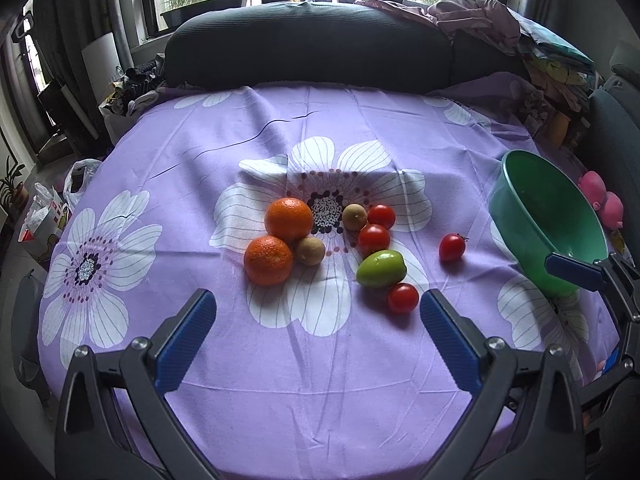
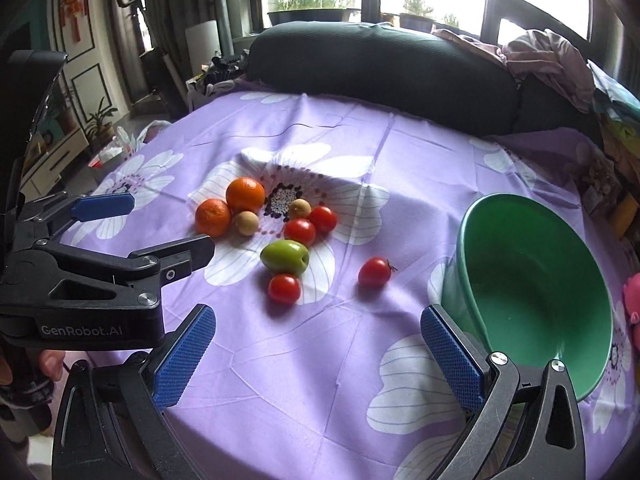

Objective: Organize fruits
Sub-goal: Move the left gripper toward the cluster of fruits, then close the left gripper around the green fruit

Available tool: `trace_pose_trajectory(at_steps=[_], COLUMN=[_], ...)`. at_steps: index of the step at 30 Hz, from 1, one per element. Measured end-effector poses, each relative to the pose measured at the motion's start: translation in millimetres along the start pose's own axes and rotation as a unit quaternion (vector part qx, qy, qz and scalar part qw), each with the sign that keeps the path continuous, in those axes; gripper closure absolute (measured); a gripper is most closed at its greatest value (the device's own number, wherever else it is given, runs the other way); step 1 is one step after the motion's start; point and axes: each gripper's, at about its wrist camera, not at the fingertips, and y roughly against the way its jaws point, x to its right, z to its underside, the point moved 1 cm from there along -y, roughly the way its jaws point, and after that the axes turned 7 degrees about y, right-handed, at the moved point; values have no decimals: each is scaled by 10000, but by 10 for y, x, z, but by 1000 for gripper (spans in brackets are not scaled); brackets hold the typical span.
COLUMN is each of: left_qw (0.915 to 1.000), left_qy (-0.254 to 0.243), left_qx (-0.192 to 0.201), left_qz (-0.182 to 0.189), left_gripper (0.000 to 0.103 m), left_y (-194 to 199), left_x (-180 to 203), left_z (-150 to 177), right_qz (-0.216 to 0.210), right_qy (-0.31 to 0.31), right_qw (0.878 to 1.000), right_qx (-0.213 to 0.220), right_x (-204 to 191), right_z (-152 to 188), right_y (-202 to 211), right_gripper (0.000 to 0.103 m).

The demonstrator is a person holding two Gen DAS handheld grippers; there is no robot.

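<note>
Fruit lies loose on the purple flowered cloth (image 1: pixel 304 360): two oranges (image 1: pixel 289 219) (image 1: pixel 268 260), two small brown fruits (image 1: pixel 310 251) (image 1: pixel 354 217), a green fruit (image 1: pixel 381 268) and several small tomatoes, one (image 1: pixel 452 247) apart to the right. An empty green bowl (image 1: pixel 544 216) stands tilted at the right. My left gripper (image 1: pixel 318 308) is open and empty in front of the fruit. My right gripper (image 2: pixel 318 320) is open and empty, its right finger next to the bowl (image 2: pixel 536 280). In the right wrist view the fruit (image 2: pixel 285 256) lies ahead and the left gripper (image 2: pixel 156 228) shows at left.
A dark cushion (image 1: pixel 308 44) lines the table's far edge. Crumpled clothes (image 1: pixel 480 16) lie at the back right. A pink toy (image 1: pixel 604 200) sits behind the bowl. Plastic bags (image 1: pixel 60 200) are on the floor at left.
</note>
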Motion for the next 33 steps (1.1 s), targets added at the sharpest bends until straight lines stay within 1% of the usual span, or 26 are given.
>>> trace_pose_trajectory(at_steps=[2, 4, 7, 10, 12, 17, 18, 21, 22, 24, 27, 31, 33], left_qw=[10000, 9999, 9985, 9941, 9909, 9852, 9828, 9701, 9671, 9635, 9587, 9541, 9513], left_qy=[15, 36, 188, 493, 641, 678, 658, 711, 740, 774, 816, 917, 1014], left_qx=[-17, -63, -199, -388, -411, -471, -468, -564, -618, -732, -940, -1218, -1305], left_qz=[16, 126, 483, 882, 1113, 1504, 1658, 2252, 2354, 2456, 2559, 2577, 2603], left_gripper=[1, 1, 1, 1, 1, 2, 3, 8, 8, 11, 13, 17, 23], left_y=[-27, -57, -112, -201, -236, -295, -300, -331, -357, -422, -548, -740, -819], left_x=[-16, -36, -98, -211, -281, -341, -341, -332, -319, -279, -203, -164, -168], left_z=[0, -3, -13, -11, 1, 36, 35, 4, -17, -51, -91, -122, -134], right_qz=[-28, -50, -140, -221, -326, -654, -738, -947, -948, -952, -1106, -1337, -1423], right_qy=[-24, -31, -33, 7, 9, -36, -91, -248, -260, -282, -403, -551, -617], right_qw=[10000, 9999, 9997, 9994, 9990, 9972, 9966, 9944, 9943, 9942, 9920, 9879, 9861], right_qx=[-39, -101, -210, -261, -301, -350, -356, -392, -409, -414, -449, -561, -597], right_x=[1, 0, -10, -43, -64, -69, -54, -6, 4, 27, 70, 98, 99], right_z=[4, 17, 48, 72, 92, 126, 122, 97, 83, 36, -31, -108, -134], right_y=[-30, -76, -159, -224, -271, -388, -416, -511, -538, -606, -721, -900, -980], right_gripper=[0, 0, 0, 0, 0, 3, 3, 8, 11, 13, 14, 24, 25])
